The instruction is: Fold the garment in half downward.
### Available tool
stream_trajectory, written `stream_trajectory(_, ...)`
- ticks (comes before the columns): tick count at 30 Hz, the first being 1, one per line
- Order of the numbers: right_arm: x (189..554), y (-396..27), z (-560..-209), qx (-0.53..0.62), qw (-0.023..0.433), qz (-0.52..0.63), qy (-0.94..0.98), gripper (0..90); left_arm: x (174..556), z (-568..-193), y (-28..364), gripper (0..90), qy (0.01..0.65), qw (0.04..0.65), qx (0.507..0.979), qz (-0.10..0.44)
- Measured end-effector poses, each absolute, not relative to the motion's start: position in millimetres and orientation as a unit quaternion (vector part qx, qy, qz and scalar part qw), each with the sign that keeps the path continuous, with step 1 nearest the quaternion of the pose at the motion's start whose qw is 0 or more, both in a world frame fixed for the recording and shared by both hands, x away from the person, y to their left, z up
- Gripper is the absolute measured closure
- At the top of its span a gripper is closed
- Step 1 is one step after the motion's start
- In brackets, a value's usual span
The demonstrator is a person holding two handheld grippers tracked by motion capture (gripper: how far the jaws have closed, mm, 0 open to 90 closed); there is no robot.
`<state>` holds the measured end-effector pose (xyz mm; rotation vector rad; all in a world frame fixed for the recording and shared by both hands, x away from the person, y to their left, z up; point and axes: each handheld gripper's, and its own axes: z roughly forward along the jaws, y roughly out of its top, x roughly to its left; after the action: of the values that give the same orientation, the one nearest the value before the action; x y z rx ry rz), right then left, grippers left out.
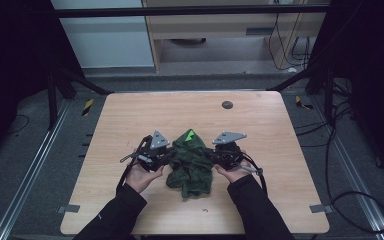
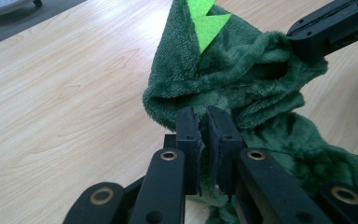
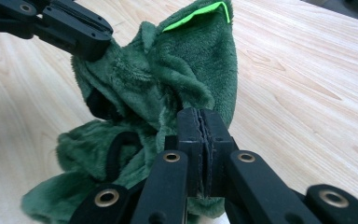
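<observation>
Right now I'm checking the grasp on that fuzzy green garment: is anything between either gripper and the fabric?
Nothing visible does. The left gripper and the right gripper are each shut on a fold of the dark green fleece garment with the bright green trim, which lies bunched on the bare wooden table.

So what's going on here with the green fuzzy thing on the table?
A person at a wooden table holds a two-jaw gripper in each hand. The left gripper and the right gripper are both shut on a dark green fleece garment with bright green spikes. Each pinches one side of it, so the upper part is lifted between them while the rest lies crumpled on the table. It looks as if they are arranging or spreading it out.
</observation>
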<state>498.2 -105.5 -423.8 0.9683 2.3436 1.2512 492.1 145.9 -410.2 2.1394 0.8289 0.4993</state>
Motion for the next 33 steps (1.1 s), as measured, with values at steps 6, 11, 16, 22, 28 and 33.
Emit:
stream_trajectory(6,485.0,-106.7,-426.6,0.326,0.149,0.441,0.823,88.1,478.2,-416.8,145.8,83.8,0.318,0.383,0.846,0.189)
stream_trajectory(11,476.6,-111.3,-433.5,0.324,0.132,0.446,0.824,88.1,467.7,-426.7,146.8,83.7,0.314,0.378,0.853,0.179)
stream_trajectory(16,470.2,-114.6,-438.4,0.321,0.126,0.445,0.826,88.0,460.2,-429.4,147.2,83.6,0.312,0.377,0.854,0.177)
stream_trajectory(22,460.5,-115.4,-445.1,0.314,0.112,0.445,0.831,87.7,450.5,-437.1,150.9,83.3,0.308,0.369,0.86,0.169)
stream_trajectory(28,451.3,-115.9,-454.4,0.317,0.094,0.435,0.837,87.1,440.2,-448.7,154.3,82.5,0.306,0.356,0.869,0.157)
stream_trajectory(33,445.5,-115.8,-460.9,0.319,0.086,0.427,0.842,86.8,435.2,-455.7,154.7,81.8,0.302,0.345,0.876,0.151)
